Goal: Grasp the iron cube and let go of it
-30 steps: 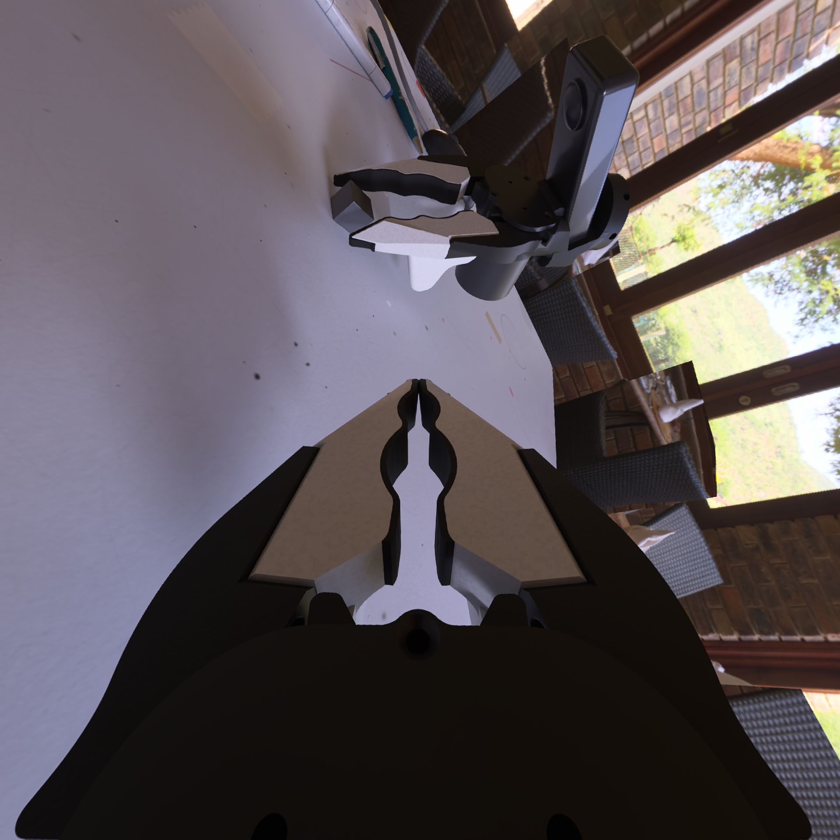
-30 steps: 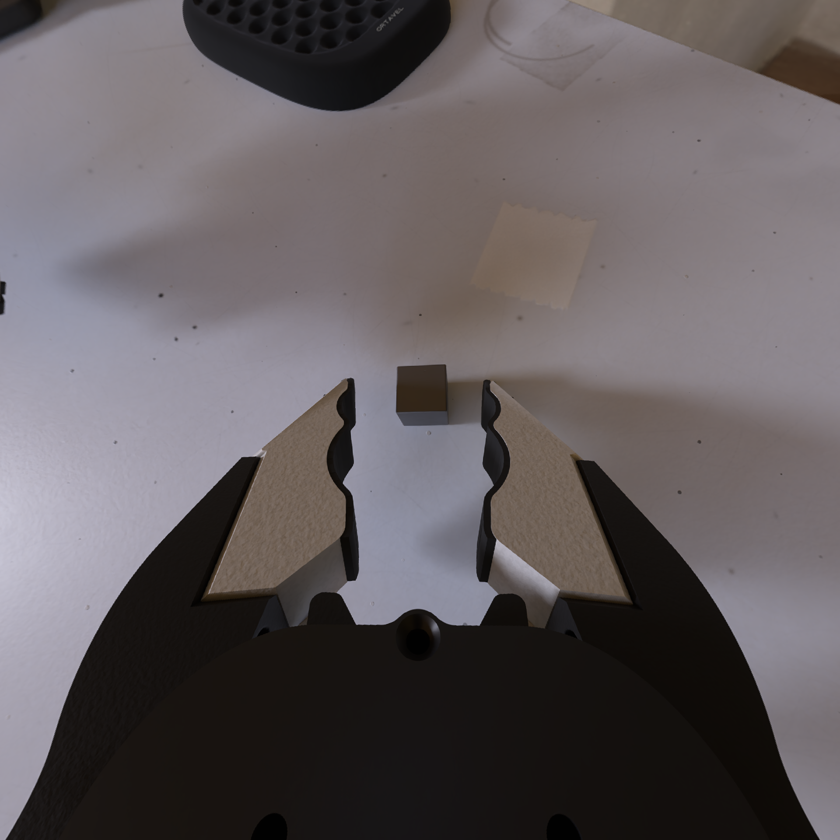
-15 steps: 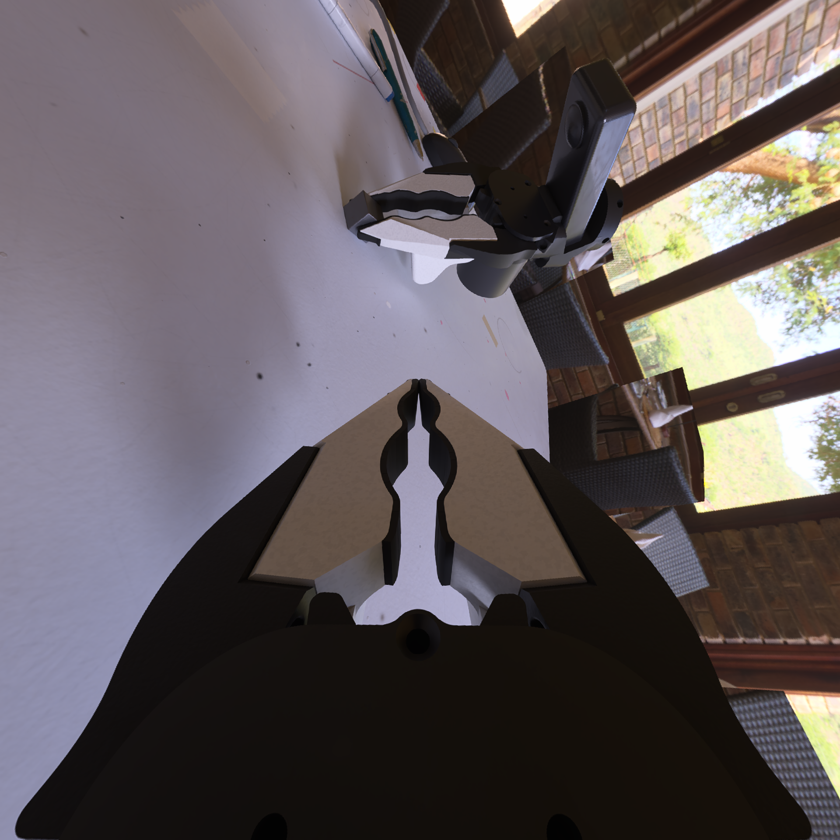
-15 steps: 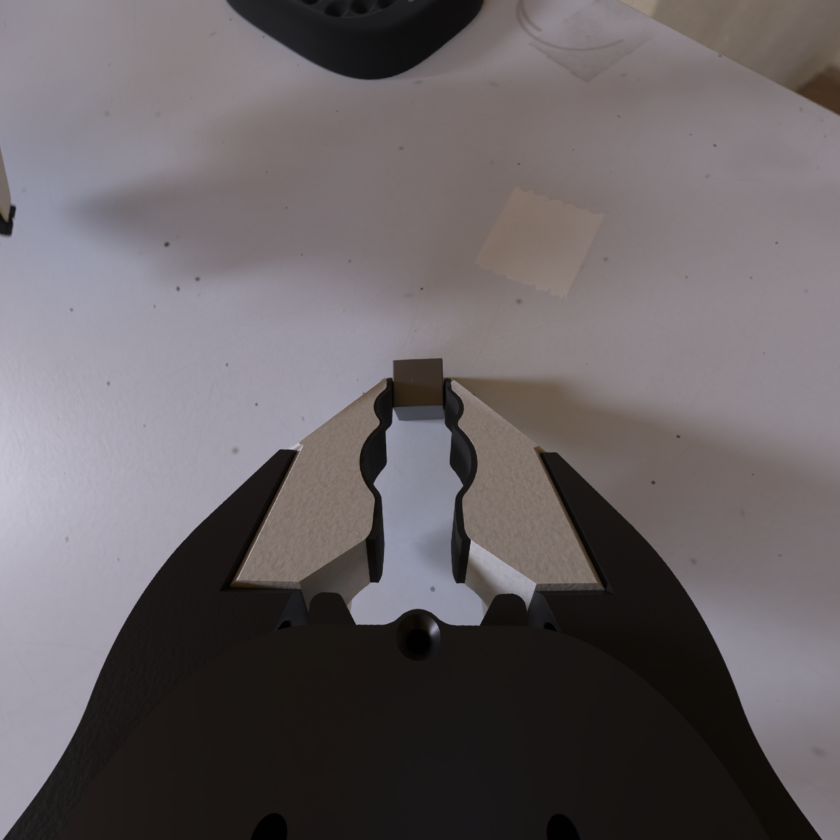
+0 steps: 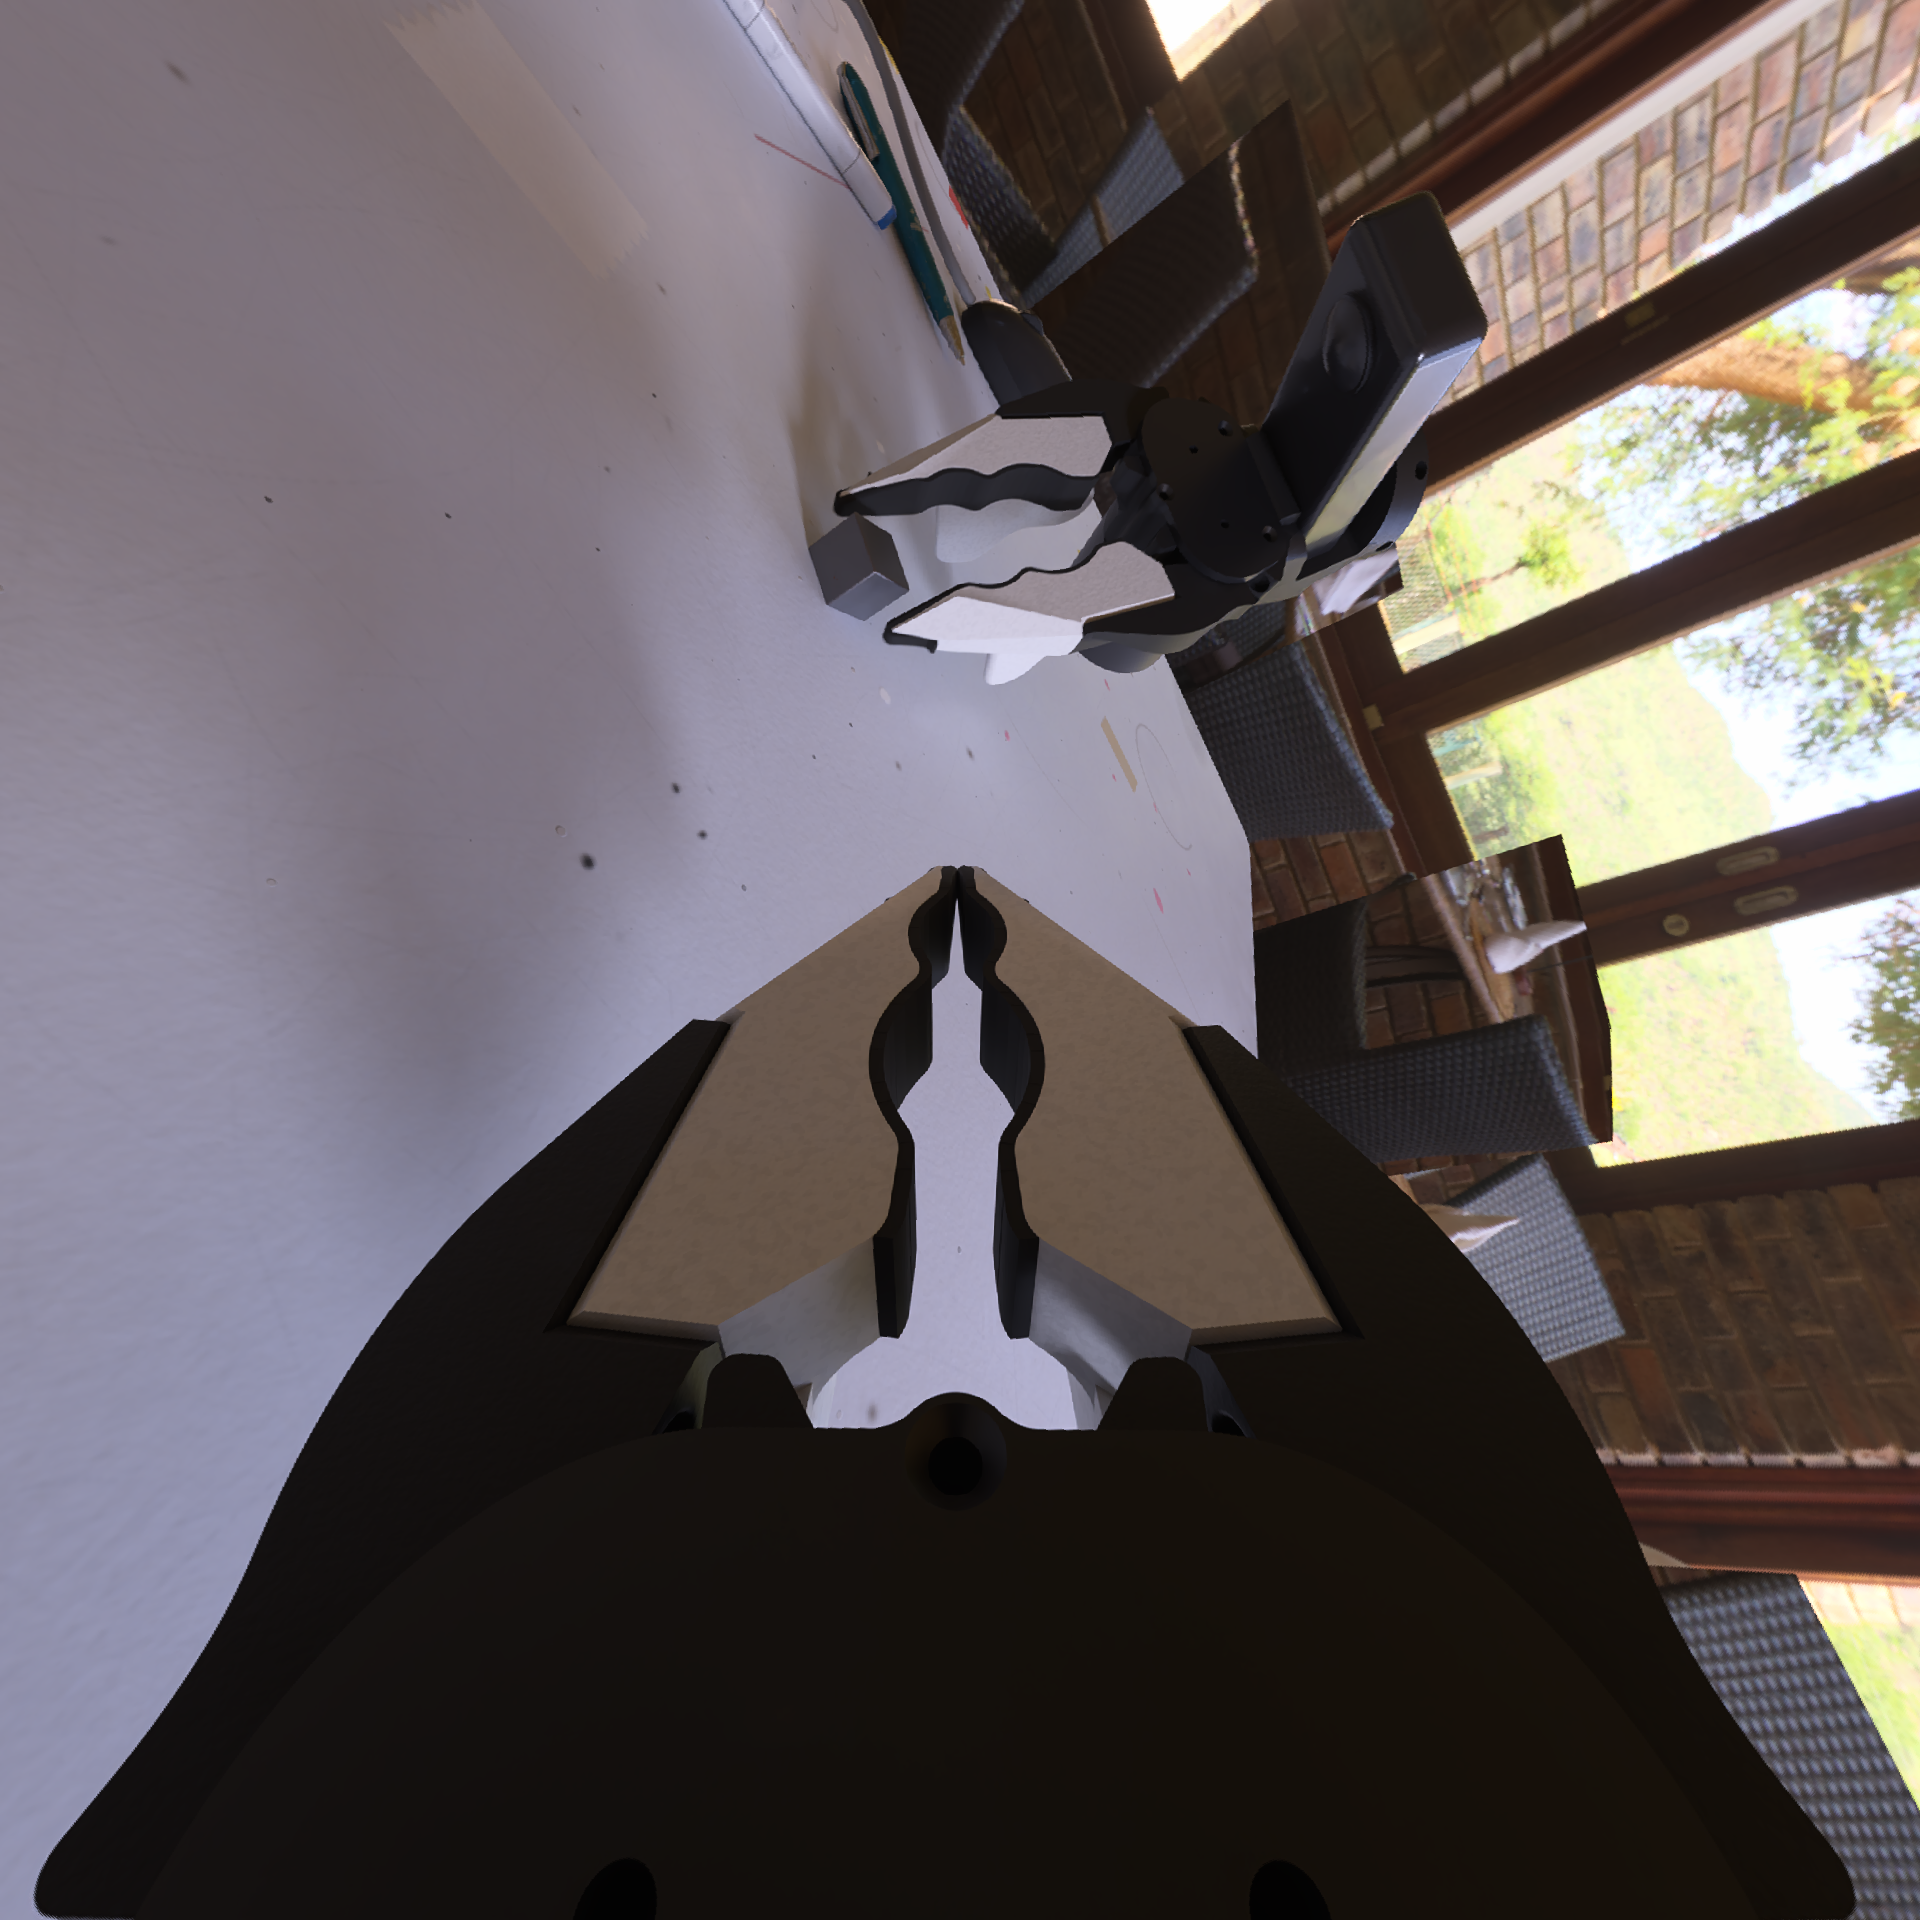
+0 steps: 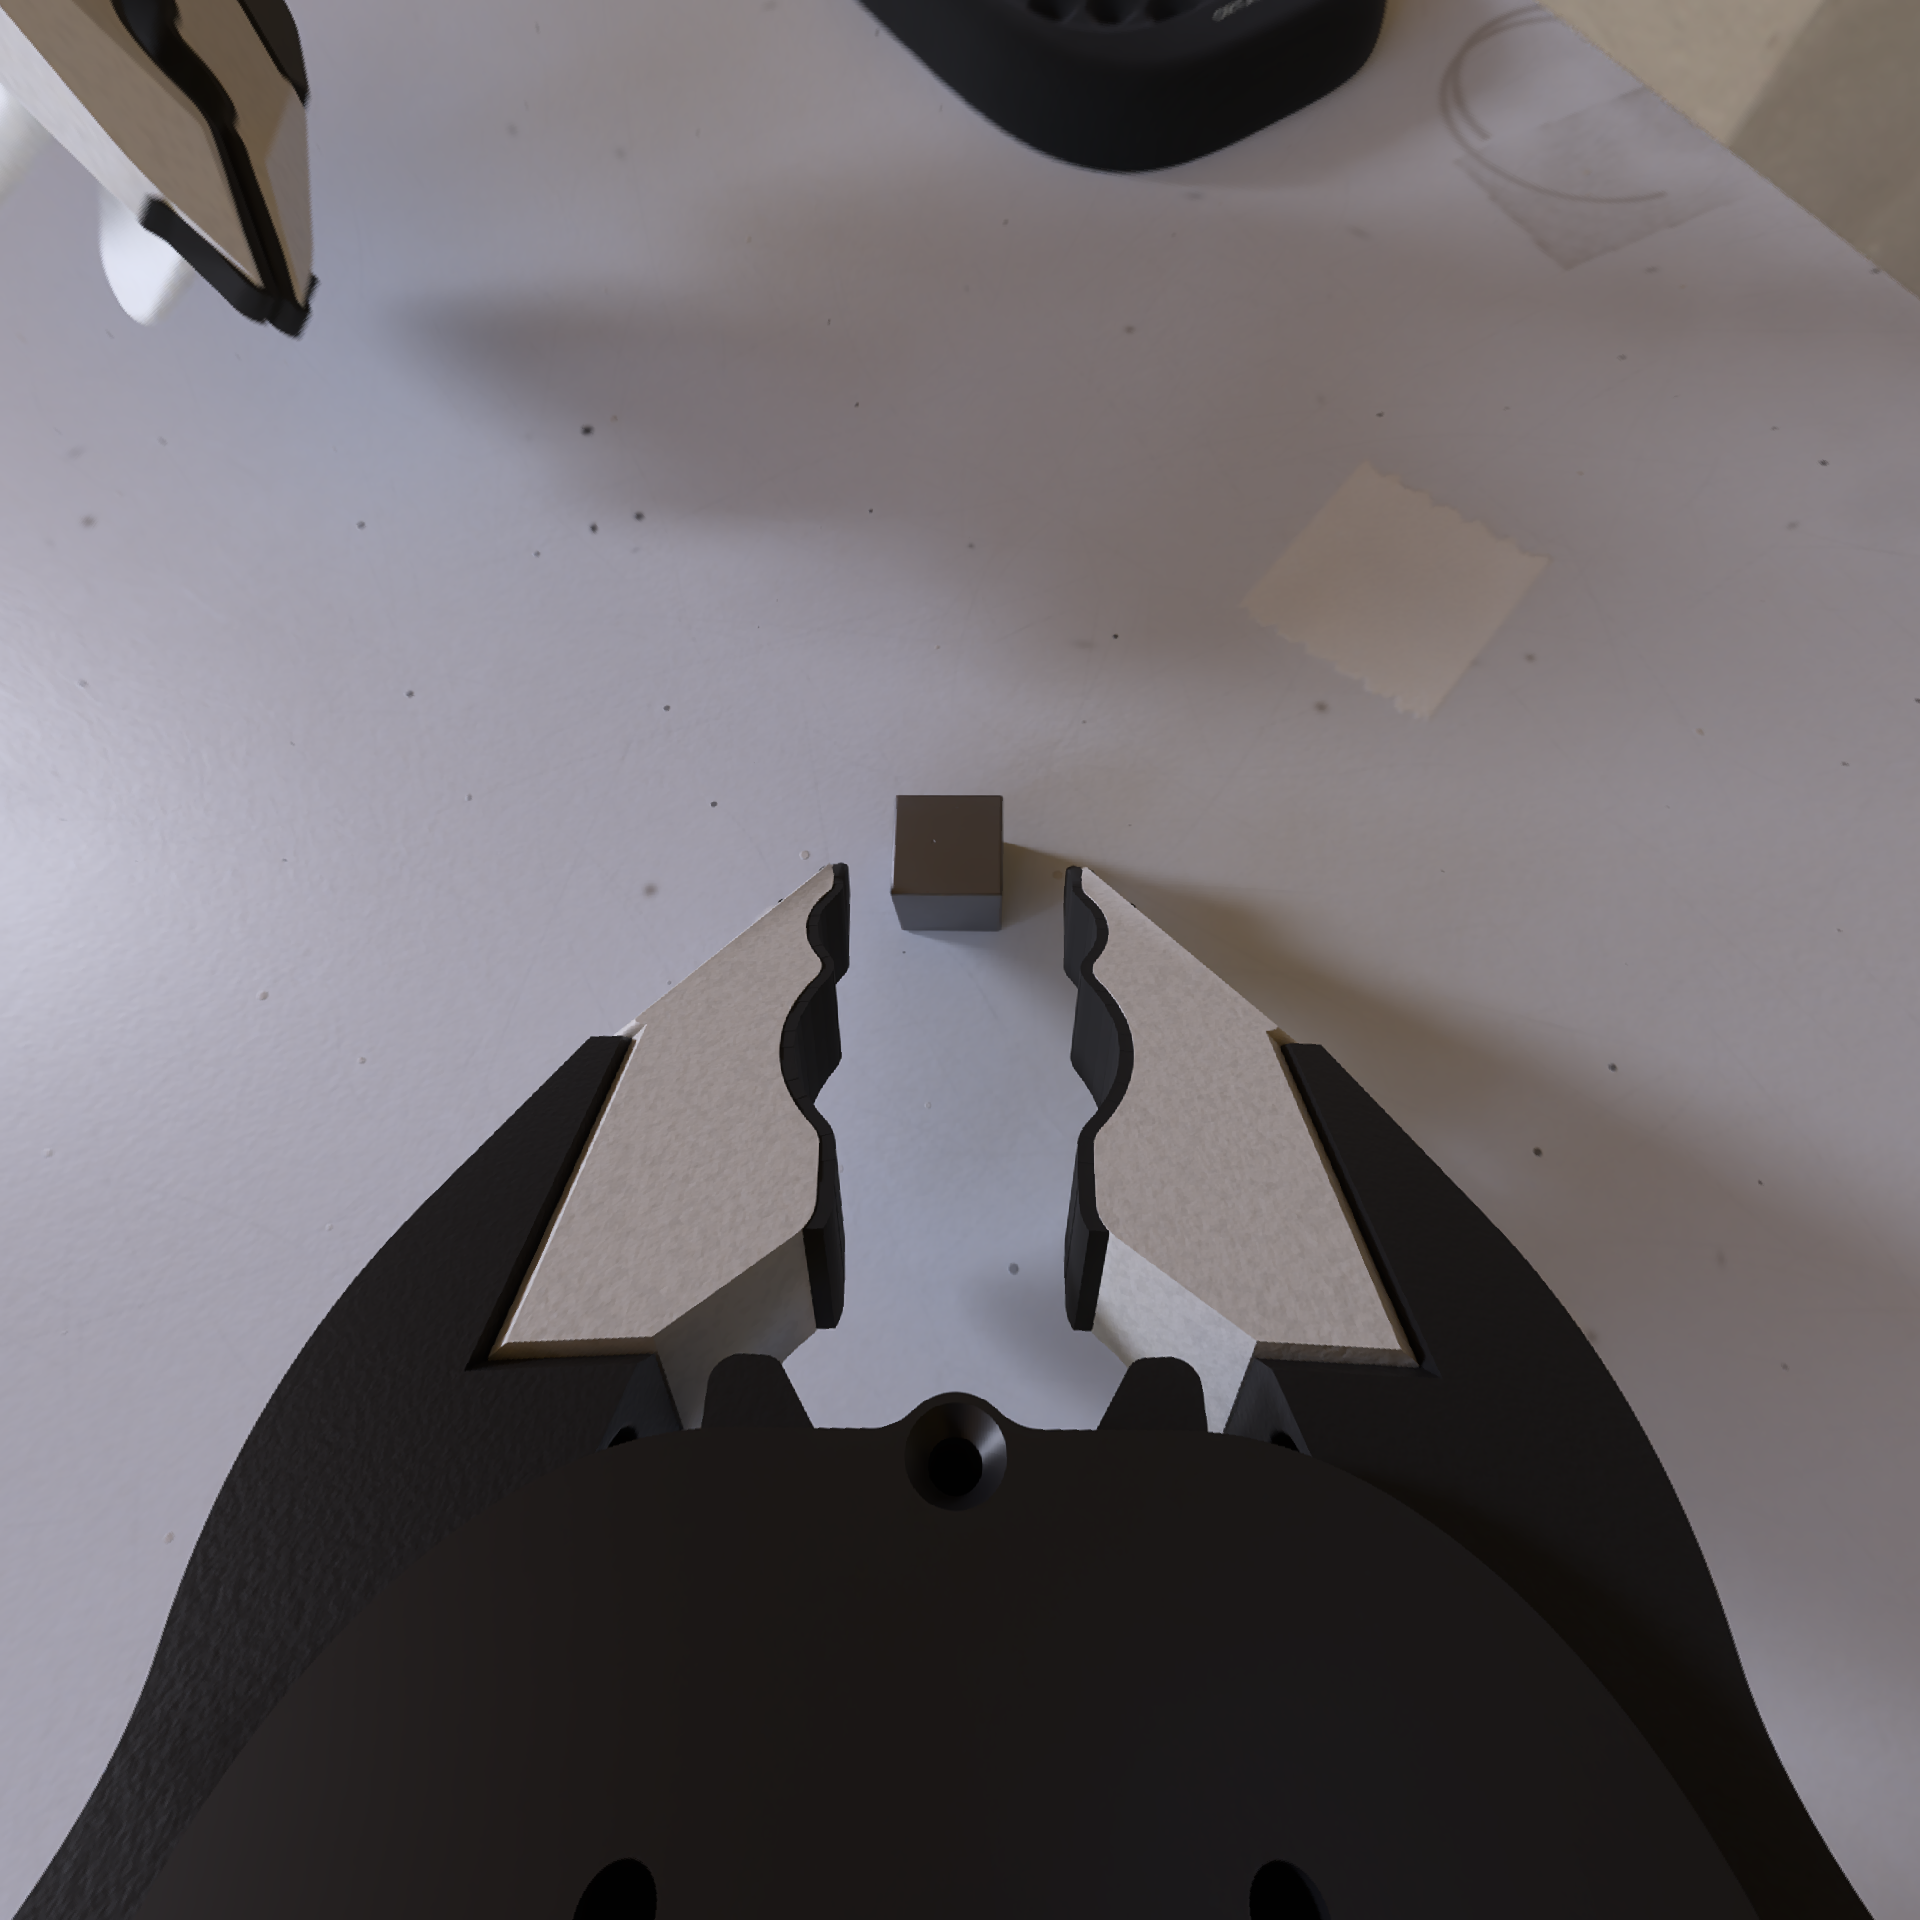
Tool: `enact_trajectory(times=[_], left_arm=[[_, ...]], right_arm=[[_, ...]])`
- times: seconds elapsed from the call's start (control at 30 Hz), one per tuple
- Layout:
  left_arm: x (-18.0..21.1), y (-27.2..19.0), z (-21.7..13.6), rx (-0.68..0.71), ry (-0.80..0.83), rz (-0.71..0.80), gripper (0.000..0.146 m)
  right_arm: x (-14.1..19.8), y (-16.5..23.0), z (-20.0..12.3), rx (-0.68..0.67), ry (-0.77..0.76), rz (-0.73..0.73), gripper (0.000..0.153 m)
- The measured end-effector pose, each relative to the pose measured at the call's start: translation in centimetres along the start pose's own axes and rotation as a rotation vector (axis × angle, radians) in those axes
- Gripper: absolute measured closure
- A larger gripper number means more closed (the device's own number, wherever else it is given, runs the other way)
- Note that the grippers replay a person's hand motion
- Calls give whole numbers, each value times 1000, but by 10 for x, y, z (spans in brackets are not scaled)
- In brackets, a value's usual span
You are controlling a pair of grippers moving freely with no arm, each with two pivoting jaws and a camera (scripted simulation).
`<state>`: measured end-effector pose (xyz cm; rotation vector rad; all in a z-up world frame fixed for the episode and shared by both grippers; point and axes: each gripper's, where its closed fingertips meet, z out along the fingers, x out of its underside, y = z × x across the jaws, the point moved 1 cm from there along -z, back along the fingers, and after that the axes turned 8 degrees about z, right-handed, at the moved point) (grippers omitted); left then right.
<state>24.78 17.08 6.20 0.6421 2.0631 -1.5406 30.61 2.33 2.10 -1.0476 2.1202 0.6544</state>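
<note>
The iron cube (image 6: 948, 860) is a small dark grey block resting on the white table (image 6: 520, 831). My right gripper (image 6: 956, 883) is open, its fingertips on either side of the cube's near end, not touching it. In the left wrist view the cube (image 5: 857, 566) lies on the table just past the right gripper's (image 5: 871, 566) spread tips. My left gripper (image 5: 957, 875) is shut and empty, well away from the cube; it shows at the top left of the right wrist view (image 6: 275, 301).
A black perforated pad (image 6: 1132, 73) lies at the table's far side. A pale paper square (image 6: 1392, 587) lies right of the cube. A teal pen (image 5: 904, 208) and papers lie far off. The table edge (image 5: 1226, 831) and wicker chairs (image 5: 1288, 748) are beyond.
My right gripper, shut on the cube half a second ago, has opened and let it go; the cube rests on the table. The left gripper came closer in the right wrist view.
</note>
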Motion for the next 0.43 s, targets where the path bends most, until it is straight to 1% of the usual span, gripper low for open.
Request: enact_trajectory(times=[0.17, 0.2, 0.23, 0.27, 0.33, 0.43], left_arm=[[-1, 2, 1, -1, 1, -9, 146], [-1, 2, 1, -1, 0, -9, 146], [-2, 2, 1, -1, -1, -9, 146], [-2, 2, 1, -1, -3, -9, 146], [-2, 2, 1, 1, -3, -12, 146], [-1, 2, 1, 5, -1, -14, 146]], right_arm=[[-8, -6, -15, -43, -83, 82, 112], [-9, -8, -18, -44, -96, 91, 117], [-9, -10, -22, -43, -107, 93, 128], [-10, -12, -26, -42, -119, 95, 131], [-9, -18, -34, -32, -140, 103, 132], [-10, -30, -45, 30, -171, 117, 126]])
